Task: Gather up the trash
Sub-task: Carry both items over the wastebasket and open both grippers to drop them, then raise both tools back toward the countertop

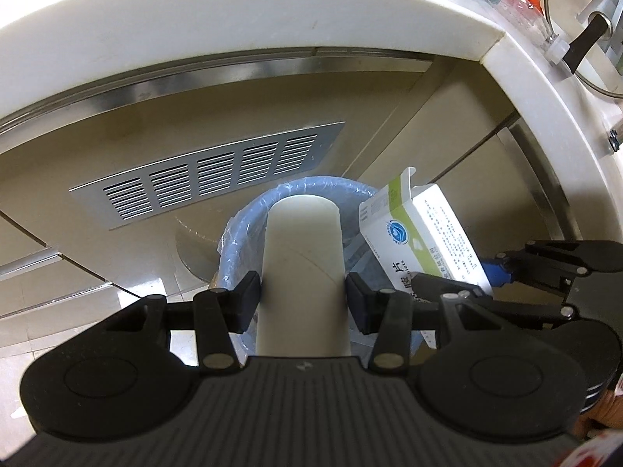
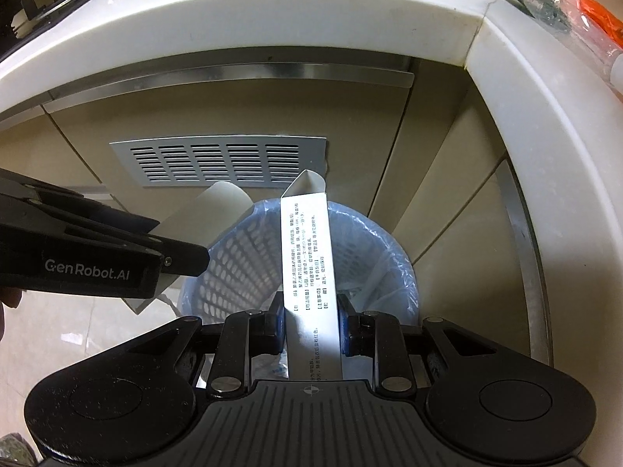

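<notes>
My left gripper (image 1: pixel 303 292) is shut on a cream cardboard tube (image 1: pixel 303 241), which sticks out forward over the bin. The bin (image 1: pixel 243 225) is a blue mesh basket lined with a clear plastic bag and stands on the floor below both grippers. In the right wrist view my right gripper (image 2: pixel 309 327) is shut on a white medicine box (image 2: pixel 307 257) with printed text, its end flap open above the bin (image 2: pixel 241 264). The left gripper (image 2: pixel 175 245) reaches in from the left with the tube (image 2: pixel 222 206). The box (image 1: pixel 424 229) and right gripper (image 1: pixel 486 272) show at the right of the left view.
A white counter edge (image 2: pixel 272 23) curves above the bin, with beige cabinet doors and a metal vent grille (image 2: pixel 222 159) behind it. Pens in clear wrapping (image 2: pixel 545 4) lie on the counter at right. A black-handled lid (image 1: pixel 584 43) sits at top right. Pale floor tiles (image 2: pixel 78 334) lie to the left.
</notes>
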